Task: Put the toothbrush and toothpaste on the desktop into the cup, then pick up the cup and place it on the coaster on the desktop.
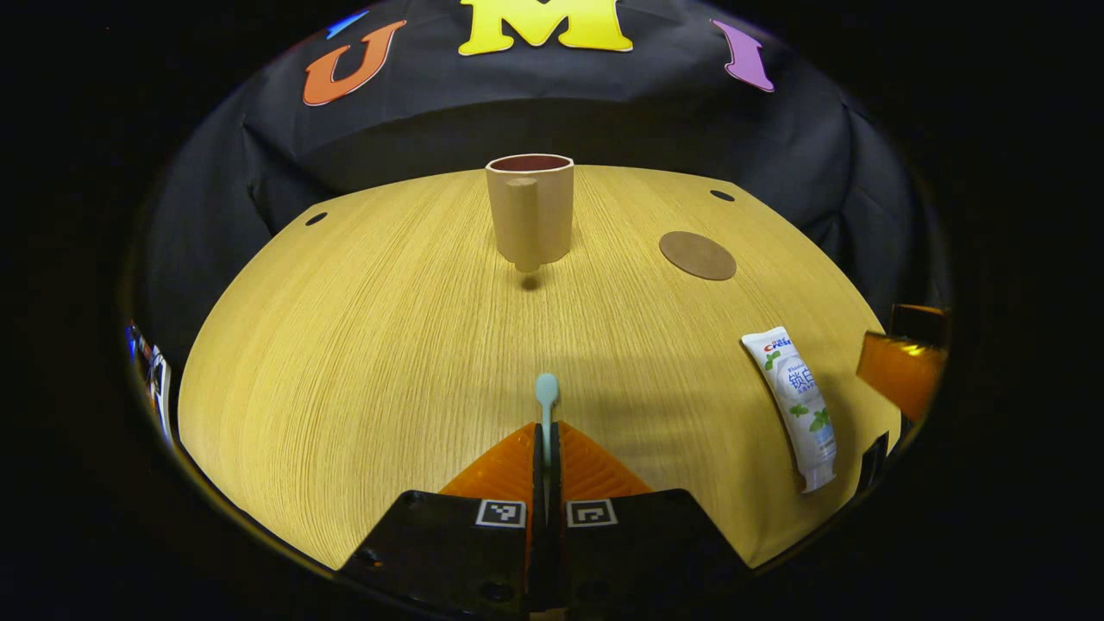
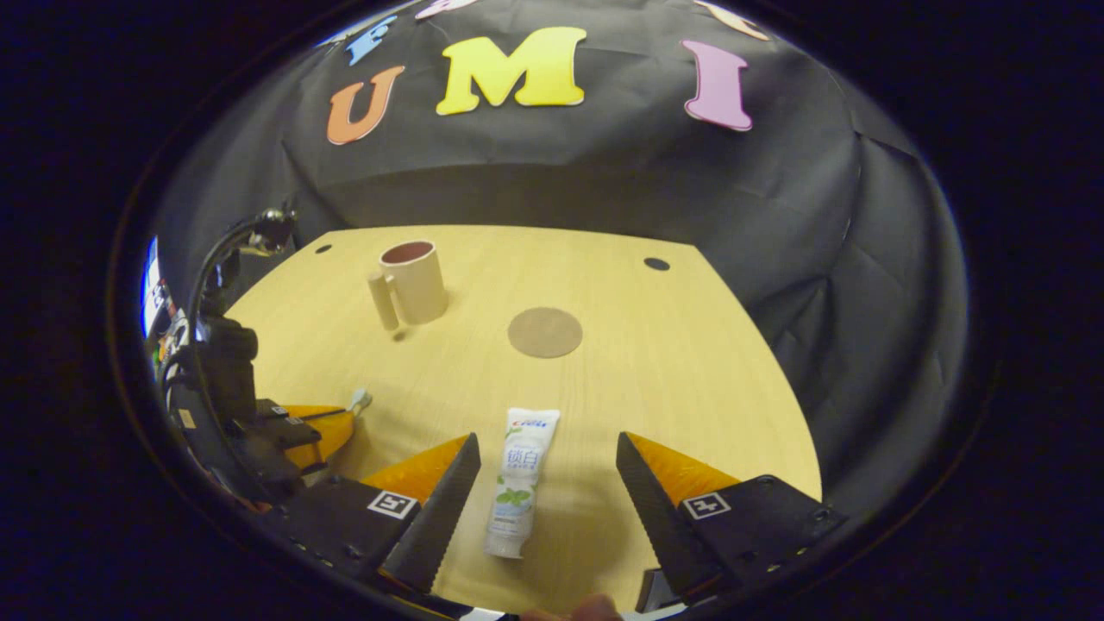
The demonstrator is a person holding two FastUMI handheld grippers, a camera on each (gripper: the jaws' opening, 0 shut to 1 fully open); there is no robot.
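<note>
Light wood-grain table (image 2: 690,362), dark round holes near far corners. Cup (image 2: 416,281) upright at far left, handle facing near edge. Round brown coaster (image 2: 544,332) flat to its right. Toothpaste (image 2: 518,479) flat near front edge.

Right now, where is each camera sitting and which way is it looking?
Left gripper view: rides the left gripper, looking along its fingers, shut on the toothbrush, toward the cup.
Right gripper view: rides the right gripper, open either side of the toothpaste, looking across the table; the left gripper shows at its left.
Both share the cup, coaster, toothpaste and toothbrush.
</note>
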